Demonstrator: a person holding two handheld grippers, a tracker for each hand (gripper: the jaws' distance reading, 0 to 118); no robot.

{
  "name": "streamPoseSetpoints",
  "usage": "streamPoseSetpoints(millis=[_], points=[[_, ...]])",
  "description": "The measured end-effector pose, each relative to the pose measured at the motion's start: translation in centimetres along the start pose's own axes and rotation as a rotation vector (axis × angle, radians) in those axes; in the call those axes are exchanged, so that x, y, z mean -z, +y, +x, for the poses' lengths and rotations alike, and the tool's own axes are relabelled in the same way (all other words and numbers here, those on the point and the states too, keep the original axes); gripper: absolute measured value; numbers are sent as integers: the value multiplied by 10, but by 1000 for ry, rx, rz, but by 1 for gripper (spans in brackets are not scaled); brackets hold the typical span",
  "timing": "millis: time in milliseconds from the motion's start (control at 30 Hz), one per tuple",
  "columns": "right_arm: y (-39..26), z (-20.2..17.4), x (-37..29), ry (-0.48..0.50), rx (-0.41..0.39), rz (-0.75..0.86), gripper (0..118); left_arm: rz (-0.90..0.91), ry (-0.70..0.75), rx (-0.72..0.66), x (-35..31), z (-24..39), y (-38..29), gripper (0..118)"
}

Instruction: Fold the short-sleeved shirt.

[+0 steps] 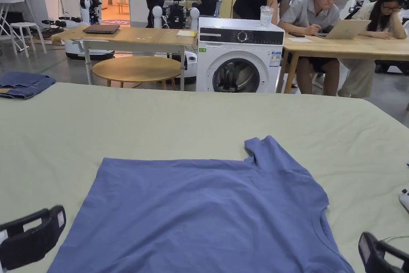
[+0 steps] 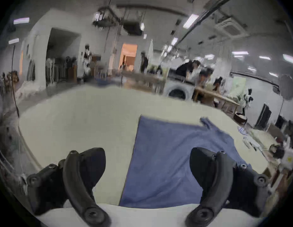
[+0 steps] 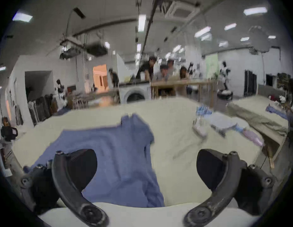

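A wide table [image 1: 199, 126] draped in pale green cloth fills the foreground of a busy workshop room. One blue short-sleeved shirt [image 1: 207, 214] lies spread flat at the table's near edge, with one sleeve [image 1: 267, 152] pointing toward the far edge. Two grippers hover at the near edge: the left gripper [image 2: 147, 170] at the shirt's left border and the right gripper [image 3: 146, 168] at its right border, both with jaws spread wide and clasping nothing. One folded pile of denim [image 1: 24, 84] rests at the far left corner. Beyond the table stand one white washing machine [image 1: 239, 58], one round wooden stool [image 1: 136, 68] and two wooden desks; three people [image 1: 319, 6] gather at the right one around a laptop [image 1: 347, 28].
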State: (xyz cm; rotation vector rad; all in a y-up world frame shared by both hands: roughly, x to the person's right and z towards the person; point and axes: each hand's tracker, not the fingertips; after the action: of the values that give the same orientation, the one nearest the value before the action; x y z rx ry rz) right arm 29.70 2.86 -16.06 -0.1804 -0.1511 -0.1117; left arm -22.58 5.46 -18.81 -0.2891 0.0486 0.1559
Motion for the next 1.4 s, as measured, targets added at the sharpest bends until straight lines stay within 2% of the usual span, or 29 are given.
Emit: streamPoseSetpoints(millis=[67,100,133,167,200,233,267,300,400,467,533,600,633,667,700,733,767,867,967,1033,1067,1167,1200,1233,1267,1300,1333,1367,1400], points=[[13,-8,-2,18,1,79,118,88,-4,58,-10,16,9,105],[18,-12,-6,38,8,103,110,110,-16,62,-14,22,14,91],[22,-16,-9,73,19,128,88,145,-51,53,-20,26,18,60],[26,-20,-11,97,34,141,45,171,-78,46,-23,29,21,18],[28,-26,-11,71,35,145,0,171,-59,38,-24,32,22,0],[32,-30,-14,51,30,143,0,168,-52,28,-27,33,20,0],[35,-29,-14,62,44,164,0,192,-58,26,-30,28,24,0],[34,-28,-10,126,48,125,0,161,-101,17,-30,24,26,0],[28,-30,-9,131,52,105,0,117,-85,29,-31,10,19,0],[16,-33,-8,121,41,89,0,39,-68,62,-29,1,11,0],[11,-31,-5,126,50,55,0,-61,-130,39,-25,-17,-4,0],[4,-30,-4,123,59,29,0,-213,-99,7,-16,-27,-22,0],[0,-29,-3,121,55,12,0,-276,-73,5,-13,-35,-35,13],[-3,-29,-3,122,48,-2,0,-345,-92,9,-8,-44,-49,48],[-5,-29,-3,123,40,-16,0,-420,-85,18,-3,-50,-61,100],[-8,-29,-2,124,31,-32,0,-473,-51,35,2,-56,-76,116],[-10,-29,-2,123,23,-43,0,-487,-34,53,3,-60,-86,118],[-17,-27,-1,123,6,-80,0,-562,14,89,13,-66,-110,118],[-21,-26,-1,120,-7,-106,0,-549,26,98,21,-63,-117,114],[-25,-26,0,118,-13,-125,0,-550,9,122,26,-56,-117,94],[-26,-26,1,118,-15,-135,0,-553,7,134,29,-53,-118,80],[-34,-23,4,111,-27,-172,0,-526,3,150,33,-47,-116,11],[-36,-22,4,112,-36,-190,0,-505,-6,134,33,-45,-114,1],[-39,-20,5,110,-50,-218,6,-496,-19,106,34,-44,-112,0],[-42,-16,7,104,-62,-253,27,-507,-29,92,35,-46,-111,0],[-45,-12,9,98,-68,-284,76,-515,-42,84,36,-46,-110,0],[-50,-7,12,102,-70,-347,108,-512,-42,86,36,-45,-110,0],[-54,-3,15,94,-76,-405,118,-509,-38,89,35,-44,-109,0],[-61,2,15,83,-86,-419,118,-504,-32,93,32,-44,-106,0]])
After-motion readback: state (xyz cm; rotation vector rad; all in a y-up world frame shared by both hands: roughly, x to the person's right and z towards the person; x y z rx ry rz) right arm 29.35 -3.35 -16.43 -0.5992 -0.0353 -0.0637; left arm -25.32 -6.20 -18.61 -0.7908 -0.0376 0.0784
